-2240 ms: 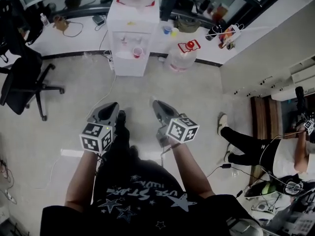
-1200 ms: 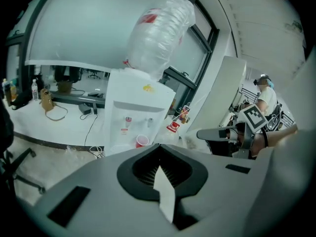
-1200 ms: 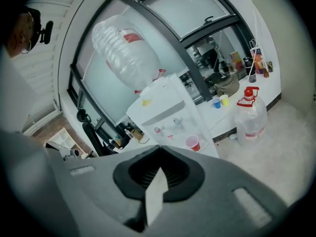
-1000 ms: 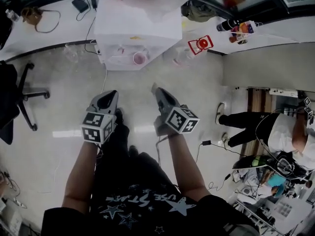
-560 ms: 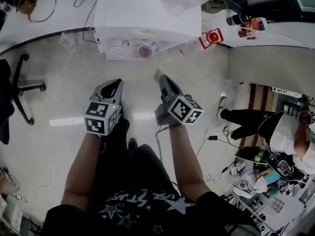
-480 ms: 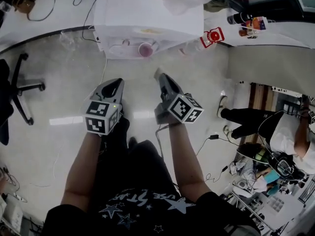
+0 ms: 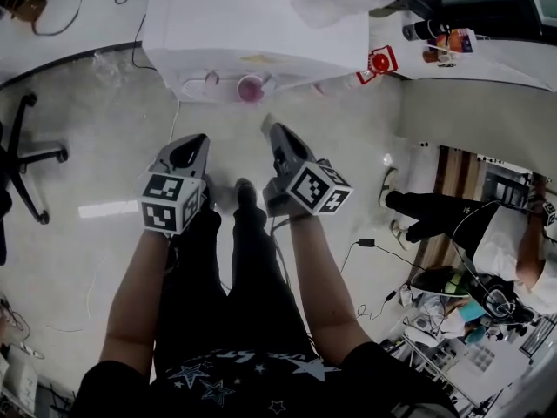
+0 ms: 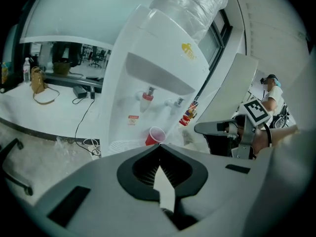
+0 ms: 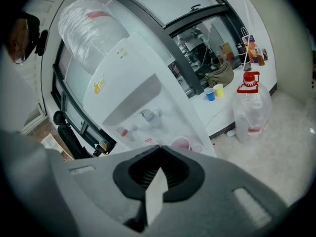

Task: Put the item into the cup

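A red cup [image 7: 250,88] stands on the drip tray of a white water dispenser [image 7: 252,24] ahead of me. It shows just beyond the jaw tips in the left gripper view [image 8: 156,135] and the right gripper view [image 9: 181,143]. My left gripper [image 7: 193,139] and right gripper [image 7: 267,126] are held side by side over the floor, short of the dispenser. In both gripper views the jaws meet at their tips, left gripper [image 8: 159,147] and right gripper [image 9: 159,148], with nothing between them. No loose item for the cup shows in any view.
A large water jug [image 9: 252,107] with a red handle stands on the floor right of the dispenser. Blue and yellow cups [image 9: 214,92] sit on the counter behind. An office chair [image 7: 17,151] is at left. A person [image 7: 487,242] and a floor cable [image 7: 365,244] are at right.
The dispenser and red cup have come closer and larger in the head view. Both grippers have moved forward toward it, still shut and empty.
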`<act>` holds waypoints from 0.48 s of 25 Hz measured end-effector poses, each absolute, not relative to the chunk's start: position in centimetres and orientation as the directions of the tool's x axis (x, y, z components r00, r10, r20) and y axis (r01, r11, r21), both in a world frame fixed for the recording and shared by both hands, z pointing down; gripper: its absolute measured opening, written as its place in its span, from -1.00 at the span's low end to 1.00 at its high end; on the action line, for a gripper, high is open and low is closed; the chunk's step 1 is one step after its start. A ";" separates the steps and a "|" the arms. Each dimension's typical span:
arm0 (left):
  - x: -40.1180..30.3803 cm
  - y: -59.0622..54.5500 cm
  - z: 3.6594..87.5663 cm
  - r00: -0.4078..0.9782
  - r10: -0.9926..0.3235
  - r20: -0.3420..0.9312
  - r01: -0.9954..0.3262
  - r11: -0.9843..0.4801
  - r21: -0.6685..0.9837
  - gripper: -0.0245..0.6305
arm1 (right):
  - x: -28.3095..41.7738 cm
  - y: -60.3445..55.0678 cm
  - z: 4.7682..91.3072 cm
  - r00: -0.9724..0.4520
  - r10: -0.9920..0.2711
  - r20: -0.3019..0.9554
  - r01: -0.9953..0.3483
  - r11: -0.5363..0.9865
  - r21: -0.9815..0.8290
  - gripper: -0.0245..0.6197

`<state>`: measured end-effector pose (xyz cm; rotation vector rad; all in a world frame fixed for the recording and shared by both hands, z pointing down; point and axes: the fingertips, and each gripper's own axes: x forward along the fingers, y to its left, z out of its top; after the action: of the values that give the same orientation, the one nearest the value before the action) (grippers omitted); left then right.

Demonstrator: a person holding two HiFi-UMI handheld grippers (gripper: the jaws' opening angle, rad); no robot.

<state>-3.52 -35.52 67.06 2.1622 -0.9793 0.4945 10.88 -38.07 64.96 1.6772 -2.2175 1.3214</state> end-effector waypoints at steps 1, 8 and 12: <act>-3.4 -35.8 67.2 0.639 -0.500 0.584 -0.767 -0.467 0.440 -0.91 | 10.9 -38.3 65.3 -0.411 -0.753 0.514 -0.810 0.043 -0.585 -0.92; -3.0 -38.1 68.4 0.609 -0.539 0.582 -0.793 -0.440 0.422 -0.91 | 10.7 -41.0 67.3 -0.454 -0.734 0.506 -0.796 0.078 -0.600 -0.92; -3.2 -38.8 69.1 0.586 -0.556 0.589 -0.810 -0.425 0.405 -0.91 | 10.2 -42.3 68.0 -0.476 -0.723 0.501 -0.791 0.103 -0.603 -0.92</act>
<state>-3.19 -38.78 69.10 2.1431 -1.0799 0.4850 10.21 -42.30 67.97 1.5638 -2.2736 1.3297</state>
